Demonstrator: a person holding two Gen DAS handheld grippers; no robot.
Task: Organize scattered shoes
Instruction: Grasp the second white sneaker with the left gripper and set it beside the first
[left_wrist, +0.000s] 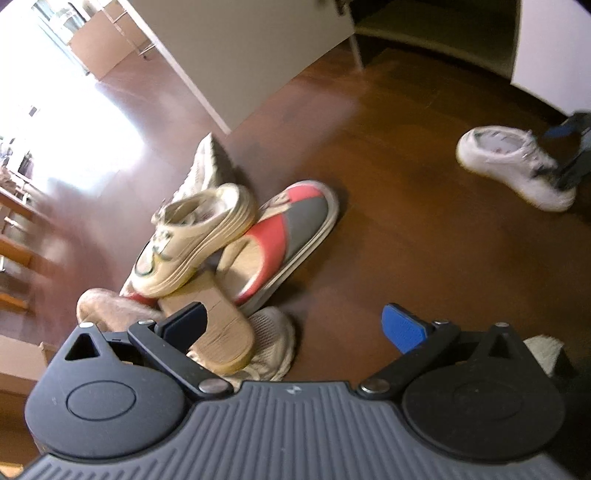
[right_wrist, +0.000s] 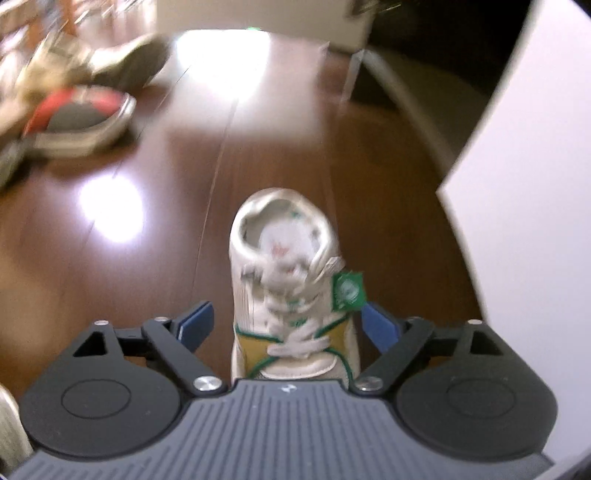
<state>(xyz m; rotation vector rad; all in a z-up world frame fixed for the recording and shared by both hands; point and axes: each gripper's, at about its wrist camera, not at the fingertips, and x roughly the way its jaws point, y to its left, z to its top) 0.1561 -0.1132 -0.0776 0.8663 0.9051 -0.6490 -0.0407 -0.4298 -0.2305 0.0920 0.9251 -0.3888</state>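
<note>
A pile of shoes lies on the brown wood floor in the left wrist view: a cream sneaker (left_wrist: 195, 240) on top, a red and grey slipper (left_wrist: 284, 236), an upturned tan sole (left_wrist: 218, 325), a white mesh shoe (left_wrist: 269, 343) and a fuzzy beige slipper (left_wrist: 110, 310). My left gripper (left_wrist: 295, 325) hovers open just over the pile's near edge, holding nothing. Apart to the right stands a white sneaker (left_wrist: 513, 166) (right_wrist: 288, 280) with a green tag. My right gripper (right_wrist: 288, 326) straddles its laced front, open, the pads a little clear of its sides.
A white cabinet (left_wrist: 240, 55) stands behind the pile, with a low open shelf (left_wrist: 436, 33) to its right. A white panel (right_wrist: 535, 221) rises close on the right of the lone sneaker. Bare floor (left_wrist: 388, 221) separates the pile from that sneaker. Bright glare fills the far left.
</note>
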